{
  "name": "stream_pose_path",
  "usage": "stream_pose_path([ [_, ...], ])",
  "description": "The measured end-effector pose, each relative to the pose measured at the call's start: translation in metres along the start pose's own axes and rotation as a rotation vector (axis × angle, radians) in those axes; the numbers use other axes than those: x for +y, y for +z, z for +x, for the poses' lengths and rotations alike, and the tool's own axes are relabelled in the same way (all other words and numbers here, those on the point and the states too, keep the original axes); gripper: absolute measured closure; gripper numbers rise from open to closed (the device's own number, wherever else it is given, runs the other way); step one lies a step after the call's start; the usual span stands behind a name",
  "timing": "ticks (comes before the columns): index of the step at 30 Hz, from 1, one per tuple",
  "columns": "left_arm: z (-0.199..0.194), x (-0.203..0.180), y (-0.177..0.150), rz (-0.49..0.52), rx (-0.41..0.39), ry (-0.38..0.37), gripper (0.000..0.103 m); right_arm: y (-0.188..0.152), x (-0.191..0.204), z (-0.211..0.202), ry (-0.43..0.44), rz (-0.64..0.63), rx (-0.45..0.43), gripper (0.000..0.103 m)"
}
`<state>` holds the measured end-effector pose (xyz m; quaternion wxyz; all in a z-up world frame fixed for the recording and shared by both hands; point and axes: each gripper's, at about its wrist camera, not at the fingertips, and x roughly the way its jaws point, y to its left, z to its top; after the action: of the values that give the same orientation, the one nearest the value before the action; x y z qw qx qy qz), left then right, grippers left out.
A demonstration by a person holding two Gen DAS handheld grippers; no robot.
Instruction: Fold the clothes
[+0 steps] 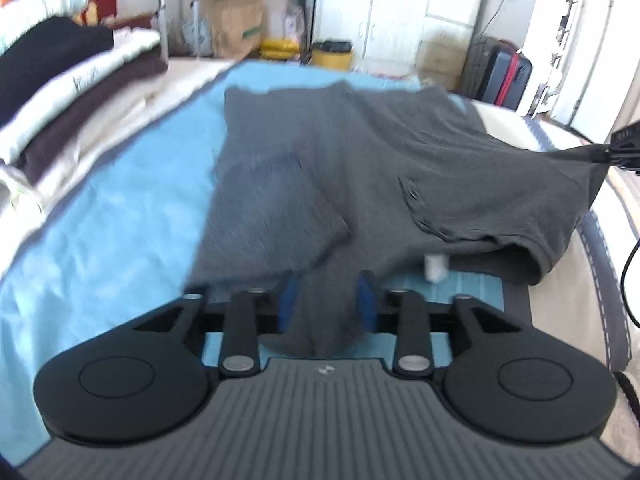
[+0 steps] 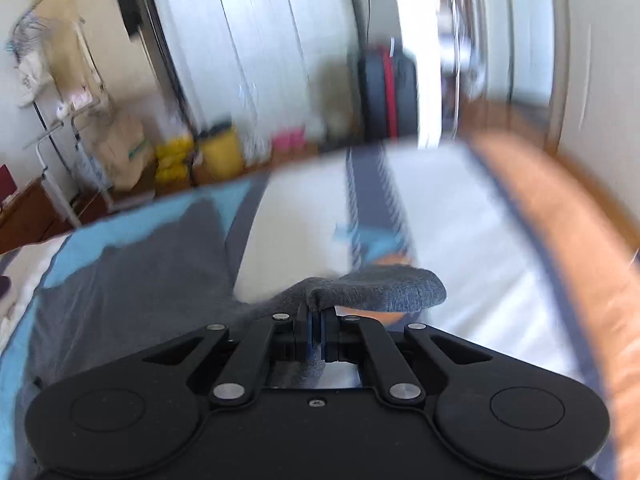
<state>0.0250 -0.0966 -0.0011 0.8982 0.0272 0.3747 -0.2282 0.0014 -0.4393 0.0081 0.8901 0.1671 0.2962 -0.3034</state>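
Observation:
A dark grey T-shirt [image 1: 360,148] lies spread on a light blue sheet [image 1: 132,200] on the bed. In the left wrist view my left gripper [image 1: 327,304] has its blue pads apart with a fold of the shirt's near edge lying between them. My right gripper [image 1: 624,148] shows at the far right edge, pulling a corner of the shirt taut and lifted. In the right wrist view my right gripper [image 2: 318,332] is shut on a bunched edge of the grey shirt [image 2: 380,290], which trails down to the left over the bed.
Folded clothes [image 1: 60,92] are stacked at the bed's left side. A small white object [image 1: 435,267] lies under the shirt's raised edge. A yellow bin [image 1: 332,54], a paper bag [image 1: 236,20] and suitcases [image 1: 500,76] stand by white wardrobes beyond the bed. An orange border [image 2: 560,232] edges the bed.

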Motion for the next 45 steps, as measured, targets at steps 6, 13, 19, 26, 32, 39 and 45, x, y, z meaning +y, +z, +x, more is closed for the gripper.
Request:
stream_pose_path([
  [6,-0.007,0.043,0.016,-0.083,-0.063,0.007,0.065,-0.009,-0.052,0.063,-0.041,0.256,0.264,0.095],
  [13,0.022,0.031,0.007,0.175,-0.019,-0.007,0.059,-0.021,-0.103,0.058,0.09,0.626,0.26,0.079],
  [19,0.069,0.009,0.002,0.374,0.144,0.004,0.045,-0.027,-0.114,0.042,0.259,0.81,0.269,0.068],
  [26,0.072,0.035,0.012,0.261,0.084,0.011,0.097,-0.027,-0.113,0.044,0.231,0.79,0.263,0.048],
  [32,0.027,0.09,0.012,-0.069,-0.105,0.127,0.101,-0.035,-0.116,0.071,0.387,0.922,0.333,0.048],
  [39,0.027,0.138,-0.011,-0.256,-0.053,0.348,0.102,-0.028,-0.1,0.071,0.319,0.813,0.34,0.048],
  [45,0.015,0.15,-0.005,-0.3,-0.124,0.289,0.098,-0.031,-0.109,0.08,0.293,0.836,0.344,0.047],
])
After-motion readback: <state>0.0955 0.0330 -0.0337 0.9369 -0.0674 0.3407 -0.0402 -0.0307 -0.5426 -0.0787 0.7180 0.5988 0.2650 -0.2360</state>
